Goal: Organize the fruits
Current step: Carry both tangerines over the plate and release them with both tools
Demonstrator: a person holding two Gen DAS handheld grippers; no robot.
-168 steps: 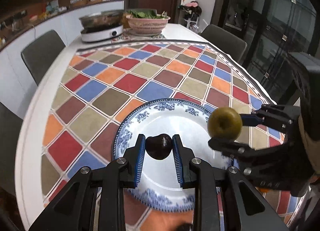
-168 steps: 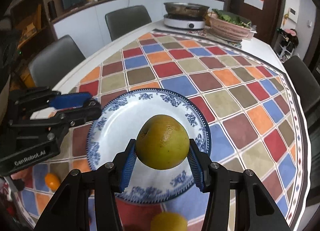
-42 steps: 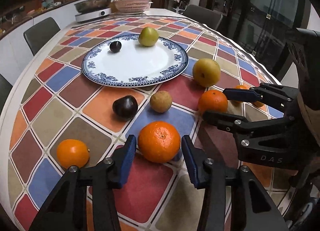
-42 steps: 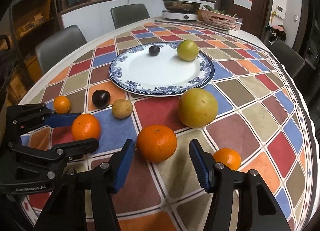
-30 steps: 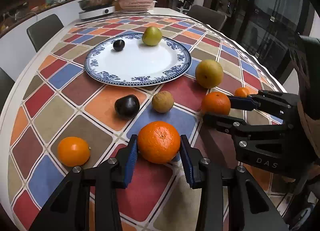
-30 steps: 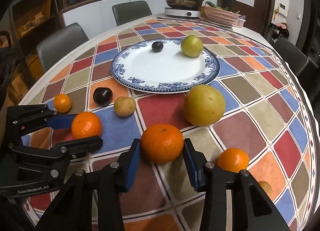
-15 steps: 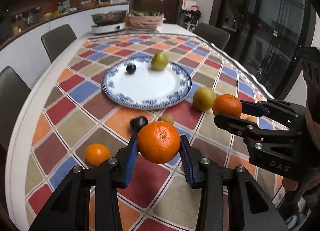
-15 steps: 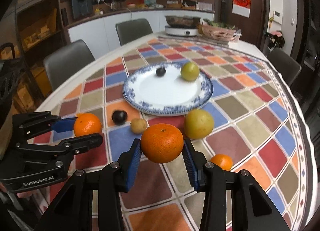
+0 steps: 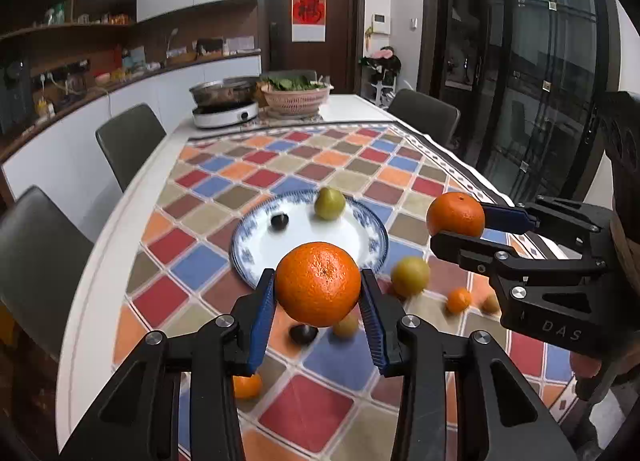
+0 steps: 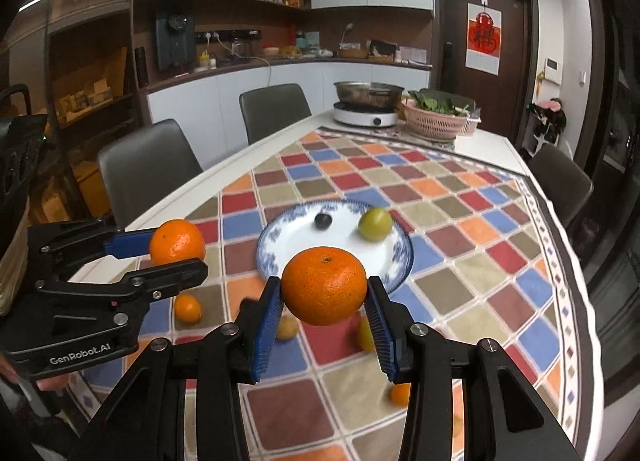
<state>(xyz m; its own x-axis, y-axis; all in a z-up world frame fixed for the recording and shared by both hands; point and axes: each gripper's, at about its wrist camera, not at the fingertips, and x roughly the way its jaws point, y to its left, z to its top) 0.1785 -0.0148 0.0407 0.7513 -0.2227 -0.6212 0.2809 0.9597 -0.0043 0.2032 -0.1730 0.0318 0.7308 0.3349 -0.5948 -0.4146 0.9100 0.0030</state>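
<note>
Both grippers have risen well above the table since half a second ago — the left gripper clamps one orange, the right gripper another orange, both now high above the blue-rimmed plate.
</note>
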